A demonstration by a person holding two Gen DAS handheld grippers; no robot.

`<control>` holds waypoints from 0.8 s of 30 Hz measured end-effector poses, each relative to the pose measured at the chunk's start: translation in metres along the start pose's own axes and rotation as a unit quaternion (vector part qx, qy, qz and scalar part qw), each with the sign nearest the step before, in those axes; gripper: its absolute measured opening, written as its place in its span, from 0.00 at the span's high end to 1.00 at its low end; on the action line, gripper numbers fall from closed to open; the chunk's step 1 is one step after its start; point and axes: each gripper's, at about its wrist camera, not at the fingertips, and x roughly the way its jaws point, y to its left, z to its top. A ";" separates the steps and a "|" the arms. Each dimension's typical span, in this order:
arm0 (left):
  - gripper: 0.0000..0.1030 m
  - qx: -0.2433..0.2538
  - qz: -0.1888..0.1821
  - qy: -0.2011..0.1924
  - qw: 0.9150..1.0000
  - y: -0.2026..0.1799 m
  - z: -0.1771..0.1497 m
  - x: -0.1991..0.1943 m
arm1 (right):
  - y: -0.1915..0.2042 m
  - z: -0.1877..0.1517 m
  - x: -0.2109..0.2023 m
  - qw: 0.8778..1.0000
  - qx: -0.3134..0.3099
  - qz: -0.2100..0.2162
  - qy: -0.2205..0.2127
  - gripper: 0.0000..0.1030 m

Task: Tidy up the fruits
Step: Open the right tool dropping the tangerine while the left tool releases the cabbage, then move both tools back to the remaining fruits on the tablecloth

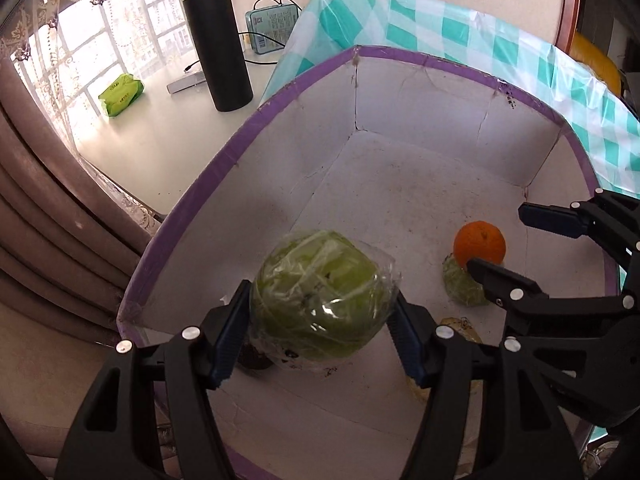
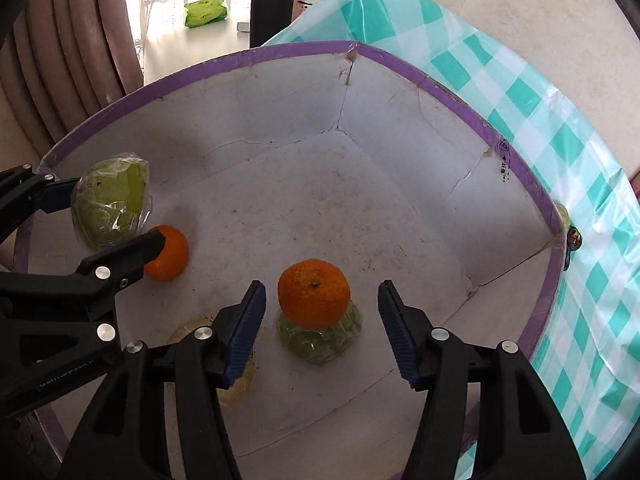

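My left gripper (image 1: 320, 316) is shut on a plastic-wrapped green fruit (image 1: 320, 296) and holds it above the floor of a white cardboard box with a purple rim (image 1: 192, 208). The same fruit (image 2: 110, 200) shows at the left of the right wrist view, between the left gripper's fingers (image 2: 120, 256). My right gripper (image 2: 322, 320) is open, its jaws either side of an orange (image 2: 314, 294) that rests on a small wrapped green fruit (image 2: 320, 340). A second orange (image 2: 168, 254) lies on the box floor. In the left wrist view the right gripper (image 1: 520, 240) is open by the orange (image 1: 479, 242).
The box sits on a teal-and-white checked cloth (image 2: 580, 152). A pale yellowish wrapped item (image 2: 236, 384) lies on the box floor under my right gripper's left finger. On the white table behind stand a black flask (image 1: 218, 44), a green packet (image 1: 122, 94) and a teal box (image 1: 272, 26). Curtains hang at left.
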 end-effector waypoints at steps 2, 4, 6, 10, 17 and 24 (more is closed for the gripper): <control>0.24 -0.011 0.002 -0.003 1.000 0.004 0.001 -0.002 | 0.000 0.000 -0.001 1.000 -0.003 -0.006 -0.001 0.39; 0.19 -0.014 0.003 -0.005 1.000 0.007 0.001 -0.004 | -0.002 0.000 -0.002 1.000 0.003 -0.002 -0.004 0.38; 0.16 -0.019 0.004 -0.008 1.000 0.009 0.001 -0.006 | -0.003 0.000 -0.002 1.000 0.003 -0.001 -0.008 0.37; 0.14 -0.020 0.007 -0.007 1.000 0.010 0.000 -0.004 | -0.002 -0.001 -0.003 1.000 0.003 -0.008 -0.014 0.36; 0.12 -0.022 0.019 -0.009 1.000 0.010 0.000 -0.004 | -0.004 -0.003 -0.009 0.999 0.015 -0.010 -0.038 0.35; 0.06 -0.037 0.096 -0.052 0.993 0.010 0.007 -0.029 | -0.015 -0.009 -0.024 0.993 0.050 0.018 -0.106 0.16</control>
